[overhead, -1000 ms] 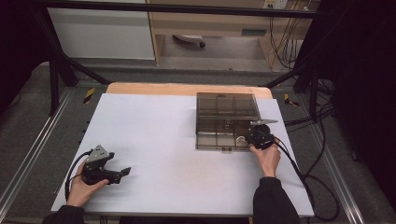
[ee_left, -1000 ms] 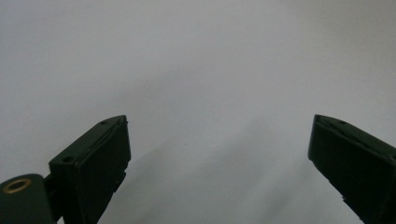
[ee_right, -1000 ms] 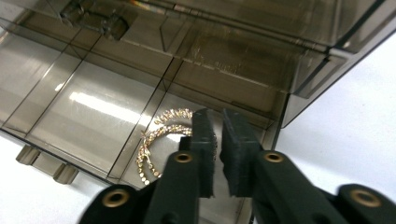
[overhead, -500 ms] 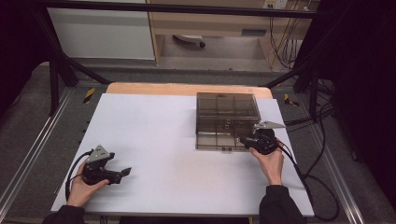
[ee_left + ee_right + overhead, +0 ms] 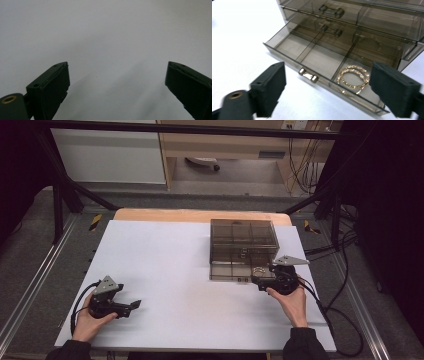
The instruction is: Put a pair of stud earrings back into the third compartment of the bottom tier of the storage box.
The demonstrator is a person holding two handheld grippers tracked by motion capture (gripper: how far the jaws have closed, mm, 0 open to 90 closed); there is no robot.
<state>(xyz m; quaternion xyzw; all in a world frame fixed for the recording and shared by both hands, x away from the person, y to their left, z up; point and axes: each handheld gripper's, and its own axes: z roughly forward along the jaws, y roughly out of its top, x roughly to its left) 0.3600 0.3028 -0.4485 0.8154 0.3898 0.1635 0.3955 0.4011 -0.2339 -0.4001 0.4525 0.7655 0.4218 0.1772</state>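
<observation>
A smoky clear drawer box [image 5: 243, 240] stands at the table's right-centre. Its bottom drawer [image 5: 284, 53] is pulled out, with two gold hoop earrings [image 5: 353, 76] lying in its right compartment, also seen as the hoops [image 5: 258, 270] from above. My right gripper [image 5: 257, 281] hovers just in front of that drawer. In its own view the right gripper [image 5: 328, 75] stands open; its jaws have just been opening, with nothing gripped between them. My left gripper [image 5: 132, 306] rests near the front left, and in its own view the left gripper [image 5: 117, 72] is open over the bare white table.
The drawer's small metal handle [image 5: 308, 75] lies between my right jaws' line of sight. Two shut drawers with handles [image 5: 330, 11] sit above it. The white tabletop [image 5: 170, 260] spreads between the hands. Cables [image 5: 340, 320] trail off the right edge.
My right gripper has drawn back a little from the drawer front toward the near edge, and its jaws have spread apart. The left hand has stayed put.
</observation>
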